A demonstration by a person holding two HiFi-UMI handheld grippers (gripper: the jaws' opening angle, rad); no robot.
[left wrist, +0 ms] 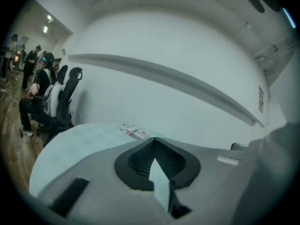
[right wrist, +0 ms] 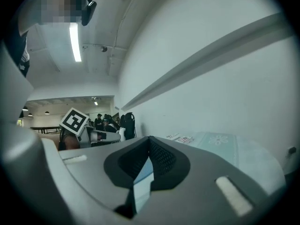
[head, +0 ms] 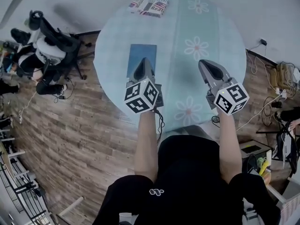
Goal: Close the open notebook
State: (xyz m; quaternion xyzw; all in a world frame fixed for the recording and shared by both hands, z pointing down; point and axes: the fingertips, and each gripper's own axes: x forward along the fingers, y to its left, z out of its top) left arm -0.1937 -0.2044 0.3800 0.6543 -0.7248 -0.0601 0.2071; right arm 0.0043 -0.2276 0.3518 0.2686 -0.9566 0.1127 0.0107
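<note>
a: jaws first. left gripper, jaws pressed together, tips meeting, nothing between them.

b: same on the right gripper: jaws closed tip to tip, empty. both point out toward the wall, up off the table.

a: and the notebook?

b: blue cover up, lying flat on the pale flowered cloth. from the head view the left gripper overlaps its near end, and the right gripper is well apart from it.

a: no page showing. i'd call it closed.

b: agreed, so the step in hand reads as clearing away.

a: how to do that well?

b: keep both grippers high and don't brush the cover's edge, or it could flip back open. one look down to check the cover sits flat. the packets at the far rim are well apart, no worry there.
</note>
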